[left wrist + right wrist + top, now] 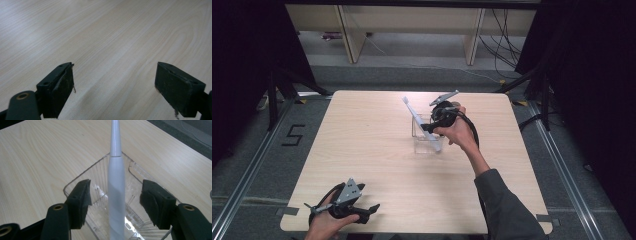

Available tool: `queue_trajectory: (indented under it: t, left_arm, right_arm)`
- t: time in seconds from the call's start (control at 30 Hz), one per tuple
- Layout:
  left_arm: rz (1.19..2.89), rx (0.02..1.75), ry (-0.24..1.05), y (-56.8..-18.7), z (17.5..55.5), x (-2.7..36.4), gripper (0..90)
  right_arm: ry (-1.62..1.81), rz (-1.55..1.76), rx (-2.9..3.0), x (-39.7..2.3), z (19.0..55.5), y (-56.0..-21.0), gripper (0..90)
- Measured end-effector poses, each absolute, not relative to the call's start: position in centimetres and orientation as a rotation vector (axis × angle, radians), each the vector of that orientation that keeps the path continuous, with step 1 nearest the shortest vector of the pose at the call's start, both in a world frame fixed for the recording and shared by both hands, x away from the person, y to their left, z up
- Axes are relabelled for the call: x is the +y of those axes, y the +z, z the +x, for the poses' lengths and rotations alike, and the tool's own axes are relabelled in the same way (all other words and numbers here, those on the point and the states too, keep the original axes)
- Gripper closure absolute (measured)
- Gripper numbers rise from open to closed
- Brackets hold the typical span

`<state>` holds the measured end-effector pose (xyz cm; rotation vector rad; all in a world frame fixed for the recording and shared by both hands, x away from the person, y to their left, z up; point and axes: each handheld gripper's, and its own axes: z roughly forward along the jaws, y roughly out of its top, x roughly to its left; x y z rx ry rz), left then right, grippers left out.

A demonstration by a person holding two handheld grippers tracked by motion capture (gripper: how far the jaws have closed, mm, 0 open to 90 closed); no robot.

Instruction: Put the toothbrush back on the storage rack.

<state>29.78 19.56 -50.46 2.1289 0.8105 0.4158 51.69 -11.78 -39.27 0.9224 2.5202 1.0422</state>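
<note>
A white toothbrush leans in a clear plastic box near the middle of the wooden table. Its head sticks up and out toward the far left. My right gripper hovers over the box with a jaw on each side of the handle. A gap shows on both sides, so the pads do not press on it. At the table's front left, my left gripper rests low over bare wood, open, with nothing between its jaws.
The table stands on a grey floor with a metal rail on the left and another on the right. Pale cabinets and loose cables lie beyond the far edge. Dark curtains flank both sides.
</note>
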Motion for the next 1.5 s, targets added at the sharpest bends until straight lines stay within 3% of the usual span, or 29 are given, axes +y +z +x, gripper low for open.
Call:
queue_trajectory:
  t: [0.5,1.5]
  left_arm:
    - [2.129,0.81,0.416,-50.5,29.8,19.6,15.1]
    - [2.143,0.805,0.422,-50.4,29.8,19.6,15.0]
  right_arm:
    - [1.086,0.92,2.492,-12.2,50.7,-38.3,32.8]
    - [1.129,0.93,2.471,-14.1,48.5,-37.5,30.7]
